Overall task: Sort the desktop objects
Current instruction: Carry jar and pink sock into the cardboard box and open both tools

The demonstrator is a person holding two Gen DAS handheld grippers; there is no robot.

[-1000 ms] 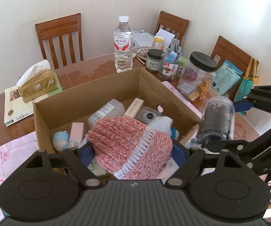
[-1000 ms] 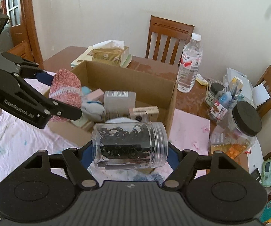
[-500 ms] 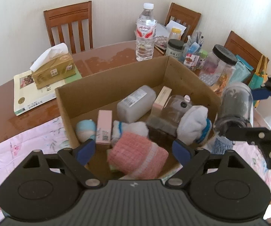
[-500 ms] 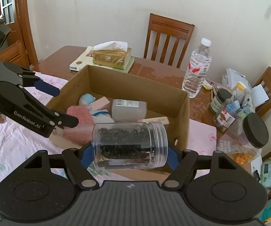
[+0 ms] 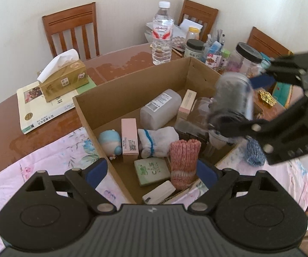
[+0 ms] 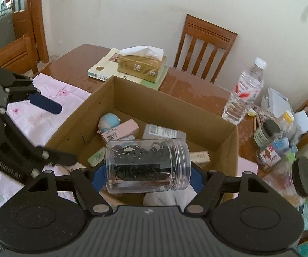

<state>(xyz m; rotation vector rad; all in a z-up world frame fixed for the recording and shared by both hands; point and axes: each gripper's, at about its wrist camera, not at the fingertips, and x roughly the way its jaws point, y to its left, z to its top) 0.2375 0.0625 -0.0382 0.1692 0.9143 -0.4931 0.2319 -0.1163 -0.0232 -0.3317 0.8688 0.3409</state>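
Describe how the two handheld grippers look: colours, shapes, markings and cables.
Both are matte black plastic. Each body is ribbed, with two round speckled discs, angular linkage arms, silver pivot screws and blue finger pads. The left gripper shows a small lightning-like logo; in the right view its side carries partly readable white lettering. The right gripper matches. A thin black cable runs by each view's edge.

You get soft, even daylight; glare streaks the glossy brown wooden table (image 5: 119,64); fisheye edges curve, with motion blur at right.
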